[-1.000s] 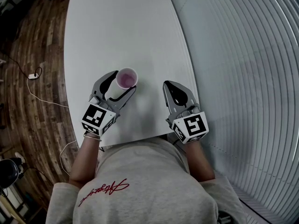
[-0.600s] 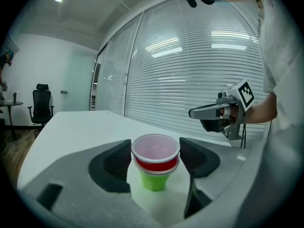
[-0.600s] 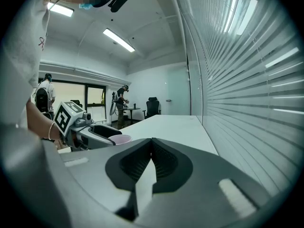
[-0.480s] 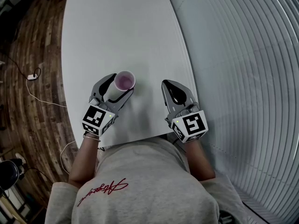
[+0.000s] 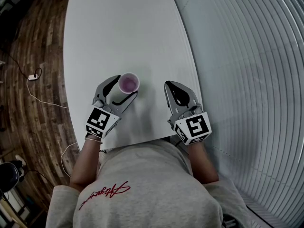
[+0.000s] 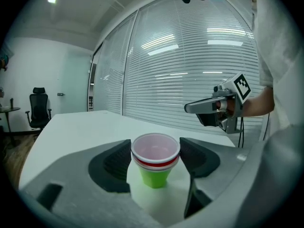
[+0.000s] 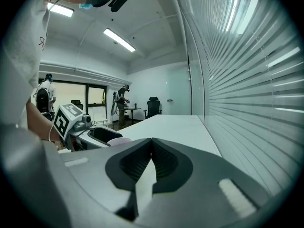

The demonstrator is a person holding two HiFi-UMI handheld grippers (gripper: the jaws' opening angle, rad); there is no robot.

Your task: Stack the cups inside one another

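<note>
A stack of nested cups (image 5: 128,83) stands on the white table (image 5: 123,27), pink inside, with a red rim and a green cup (image 6: 155,175) lowest. My left gripper (image 5: 125,86) reaches around the stack, and both pads (image 6: 118,160) touch the top rim (image 6: 156,148), so it is shut on it. My right gripper (image 5: 172,85) hovers to the right of the stack, apart from it, shut and empty. In the right gripper view its jaws (image 7: 152,144) meet, with the pink rim (image 7: 118,140) and the left gripper (image 7: 90,133) off to the left.
The table's near edge (image 5: 137,144) lies just under both hands. A wall of white blinds (image 5: 247,80) runs along the right side of the table. Wooden floor with a cable (image 5: 35,87) lies to the left. Office chairs and people stand far off.
The left gripper has turned slightly with the cup stack between its jaws, which sits a touch nearer to me. The right gripper has stayed still and shut.
</note>
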